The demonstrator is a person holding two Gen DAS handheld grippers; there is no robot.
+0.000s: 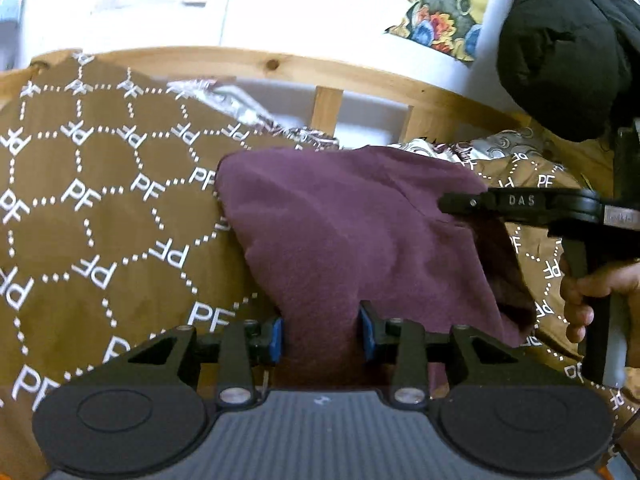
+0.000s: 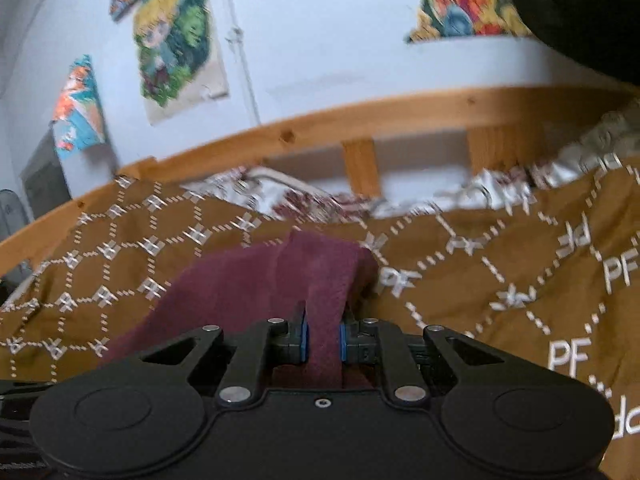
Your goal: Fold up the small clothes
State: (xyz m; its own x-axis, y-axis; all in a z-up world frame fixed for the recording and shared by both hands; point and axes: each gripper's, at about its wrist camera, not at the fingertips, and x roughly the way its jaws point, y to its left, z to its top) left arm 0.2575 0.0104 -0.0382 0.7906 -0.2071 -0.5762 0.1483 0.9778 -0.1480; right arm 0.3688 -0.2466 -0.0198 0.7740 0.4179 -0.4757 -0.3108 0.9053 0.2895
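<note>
Lying on a brown bedspread (image 1: 100, 208) printed with white "PF" hexagons, a maroon garment (image 1: 340, 220), bunched and partly lifted. Left gripper (image 1: 322, 330): blue pads on either side of a thick fold at the cloth's near edge, pinching it. Right gripper (image 2: 323, 336): jaws nearly together, clamped on a narrow strip of the same cloth. Seen from the left wrist, that right gripper reaching in from the side, held by a hand (image 1: 592, 300). Behind the bed, a wooden rail (image 1: 328, 76) and a white wall with colourful pictures (image 2: 176, 36).
</note>
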